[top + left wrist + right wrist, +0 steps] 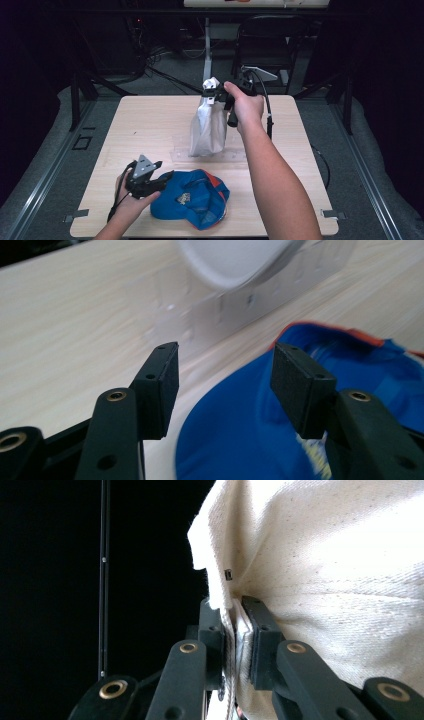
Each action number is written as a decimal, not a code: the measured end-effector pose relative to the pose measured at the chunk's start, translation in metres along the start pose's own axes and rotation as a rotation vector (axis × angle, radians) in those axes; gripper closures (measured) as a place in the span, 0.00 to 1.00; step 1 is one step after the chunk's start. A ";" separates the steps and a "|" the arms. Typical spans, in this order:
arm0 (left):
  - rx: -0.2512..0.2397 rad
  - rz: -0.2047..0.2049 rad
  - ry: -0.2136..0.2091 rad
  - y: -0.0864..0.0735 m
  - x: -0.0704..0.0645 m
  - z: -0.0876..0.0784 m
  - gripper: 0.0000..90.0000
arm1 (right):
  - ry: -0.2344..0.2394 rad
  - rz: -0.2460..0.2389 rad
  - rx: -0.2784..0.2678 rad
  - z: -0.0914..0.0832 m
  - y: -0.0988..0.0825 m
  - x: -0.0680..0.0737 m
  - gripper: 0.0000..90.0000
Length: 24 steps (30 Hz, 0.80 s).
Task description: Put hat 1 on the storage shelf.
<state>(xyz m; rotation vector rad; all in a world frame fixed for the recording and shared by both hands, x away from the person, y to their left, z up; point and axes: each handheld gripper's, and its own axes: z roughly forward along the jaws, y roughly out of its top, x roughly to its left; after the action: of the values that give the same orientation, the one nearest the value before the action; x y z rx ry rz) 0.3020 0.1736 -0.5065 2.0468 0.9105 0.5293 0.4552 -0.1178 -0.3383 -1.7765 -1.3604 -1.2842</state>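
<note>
— Two grippers; what does the near one hold?
— Nothing. The left gripper [167,176] stands with jaws apart at the near edge of the table [150,125], the blue cap [192,199] lying just beside and partly under its tips.
— And farther off?
— The right gripper [212,92] is clamped on the top edge of the white cloth bag [207,127], which hangs to the tabletop, well apart from the cap.
</note>
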 end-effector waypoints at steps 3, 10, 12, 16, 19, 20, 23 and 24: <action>-0.023 0.029 -0.015 0.018 -0.015 0.013 0.50 | 0.001 0.001 0.004 0.005 0.000 -0.001 0.89; -0.014 0.040 0.004 0.034 -0.024 0.030 0.50 | 0.016 0.003 0.006 0.009 0.000 -0.004 0.89; -0.015 0.046 0.011 0.037 -0.026 0.033 0.50 | 0.017 0.001 0.008 0.009 0.000 -0.004 0.89; -0.015 0.038 0.026 0.042 -0.027 0.040 0.53 | 0.019 -0.001 0.006 0.009 0.000 -0.004 0.88; 0.005 0.027 0.039 0.043 -0.026 0.047 0.55 | 0.020 -0.001 0.002 0.009 -0.001 -0.004 0.88; 0.018 0.022 0.044 0.043 -0.025 0.051 0.59 | 0.021 -0.003 0.006 0.010 -0.001 -0.004 0.88; 0.028 0.020 0.046 0.043 -0.024 0.056 0.65 | 0.024 -0.007 0.006 0.011 -0.002 -0.003 0.88; 0.029 0.020 0.046 0.043 -0.024 0.057 0.68 | 0.024 -0.008 0.006 0.011 -0.002 -0.003 0.88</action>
<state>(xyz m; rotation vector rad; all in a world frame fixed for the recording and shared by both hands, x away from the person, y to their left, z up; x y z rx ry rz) 0.3406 0.1088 -0.5062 2.0794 0.9304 0.5796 0.4572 -0.1093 -0.3458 -1.7478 -1.3584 -1.2997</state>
